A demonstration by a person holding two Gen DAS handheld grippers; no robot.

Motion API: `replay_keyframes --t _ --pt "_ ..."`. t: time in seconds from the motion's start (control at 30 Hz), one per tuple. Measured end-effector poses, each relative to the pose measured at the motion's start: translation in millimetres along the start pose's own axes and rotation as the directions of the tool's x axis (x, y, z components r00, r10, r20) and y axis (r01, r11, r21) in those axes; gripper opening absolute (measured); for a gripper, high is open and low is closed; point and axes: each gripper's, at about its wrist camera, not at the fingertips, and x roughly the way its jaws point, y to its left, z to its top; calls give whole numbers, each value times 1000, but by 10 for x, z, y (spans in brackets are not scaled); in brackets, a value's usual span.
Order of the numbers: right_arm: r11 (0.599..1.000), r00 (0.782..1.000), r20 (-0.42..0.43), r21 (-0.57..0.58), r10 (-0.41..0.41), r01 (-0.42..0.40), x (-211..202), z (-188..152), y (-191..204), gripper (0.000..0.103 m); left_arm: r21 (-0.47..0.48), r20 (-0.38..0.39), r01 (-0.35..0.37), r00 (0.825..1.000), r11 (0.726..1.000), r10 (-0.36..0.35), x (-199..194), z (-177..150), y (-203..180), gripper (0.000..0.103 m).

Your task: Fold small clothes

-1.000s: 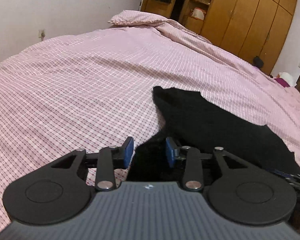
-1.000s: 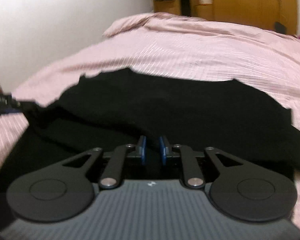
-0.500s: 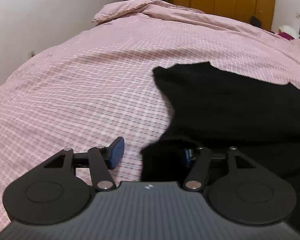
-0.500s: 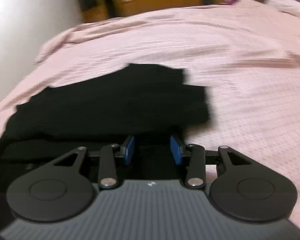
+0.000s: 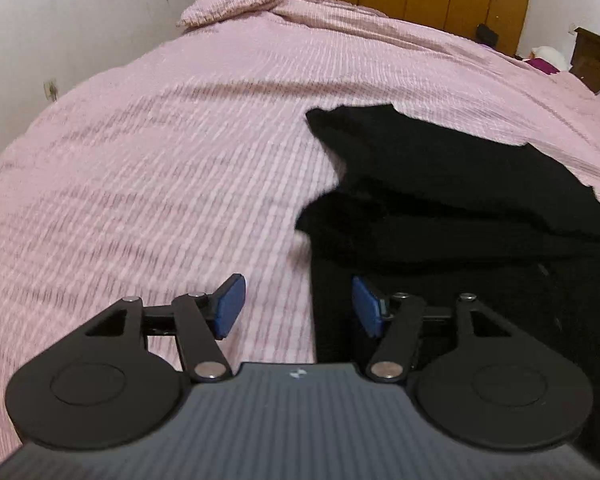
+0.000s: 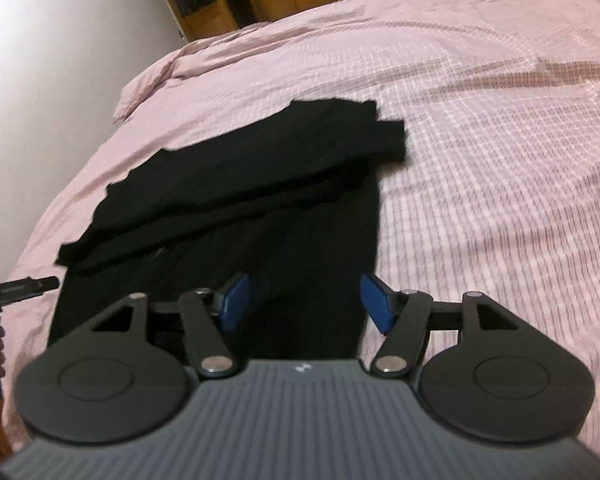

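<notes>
Left wrist: my left hand-held gripper [image 5: 296,306] and right hand-held gripper [image 6: 304,304] have released, now wide and empty; black garment [image 6: 236,184] lies folded on bed [image 6: 480,140].

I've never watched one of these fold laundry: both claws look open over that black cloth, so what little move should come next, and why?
Probably lower both to pinch the near edge again. The left gripper and right gripper are open and hold nothing, while the black garment lies on the pink bedspread with its far part already doubled over, so another fold seems due.
</notes>
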Motion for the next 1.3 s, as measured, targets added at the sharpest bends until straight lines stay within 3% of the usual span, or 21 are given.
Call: replay_keyframes --t 0.4,0.73,1.0,1.17,1.23,1.3 --pt "999 993 -119 31 8 -5 -147 -617 145 63 -62 -74 137 987 989 -141 -415 -665 -15 69" --pt "998 990 -130 22 57 -54 -138 -919 280 63 -60 -149 259 953 964 -265 -406 -1074 -161 69" --pt "998 992 -109 15 63 -61 -97 -1008 311 63 -61 -145 301 941 952 -307 -333 -1136 -197 68" --pt "998 995 -83 6 61 -61 -76 -1049 336 64 -27 -158 286 945 958 -287 -282 -1153 -271 69" --pt "998 995 -76 3 60 -60 -75 -1054 351 59 -22 -162 284 945 958 -284 -266 -1144 -293 69" --pt "998 995 -74 23 60 -58 -79 -1059 341 13 -29 -161 287 944 957 -288 -280 -1137 -250 69"
